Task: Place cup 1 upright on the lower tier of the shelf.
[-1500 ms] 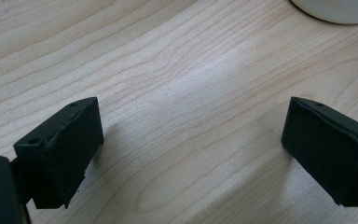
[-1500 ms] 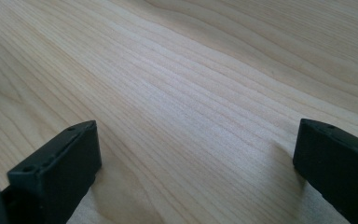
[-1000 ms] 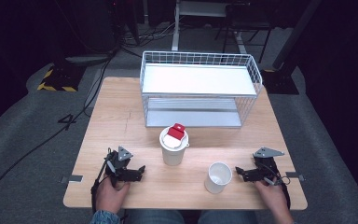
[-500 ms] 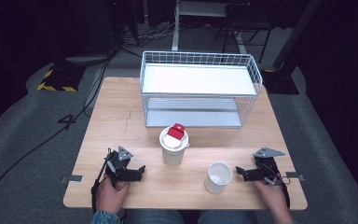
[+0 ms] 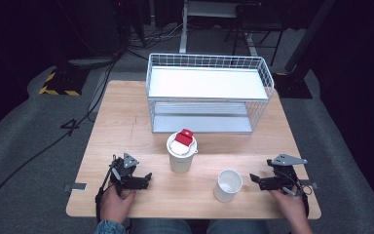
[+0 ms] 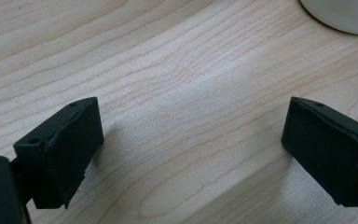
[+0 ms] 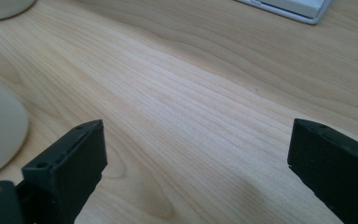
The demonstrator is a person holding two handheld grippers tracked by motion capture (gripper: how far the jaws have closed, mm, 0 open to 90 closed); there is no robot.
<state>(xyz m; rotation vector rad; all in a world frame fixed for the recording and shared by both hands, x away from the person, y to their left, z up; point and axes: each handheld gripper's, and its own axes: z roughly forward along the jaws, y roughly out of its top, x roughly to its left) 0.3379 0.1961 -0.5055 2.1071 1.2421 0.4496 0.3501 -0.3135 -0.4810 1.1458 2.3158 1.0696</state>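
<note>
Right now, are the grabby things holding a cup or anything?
No. Both are empty: the left hand-held gripper and the right hand-held gripper have bare table between their jaws. The right one's jaws have just been closing a little.

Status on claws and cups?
Left claw open, empty. Right claw open, jaws just closing, nothing between. Open cup beside it, lidded cup upright. Path clear.

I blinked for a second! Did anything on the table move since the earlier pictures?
Almost nothing. The right gripper has just been closing its jaws a little, with nothing between them. The left gripper, the lidded cup, the open cup and the wire basket stayed put.
</note>
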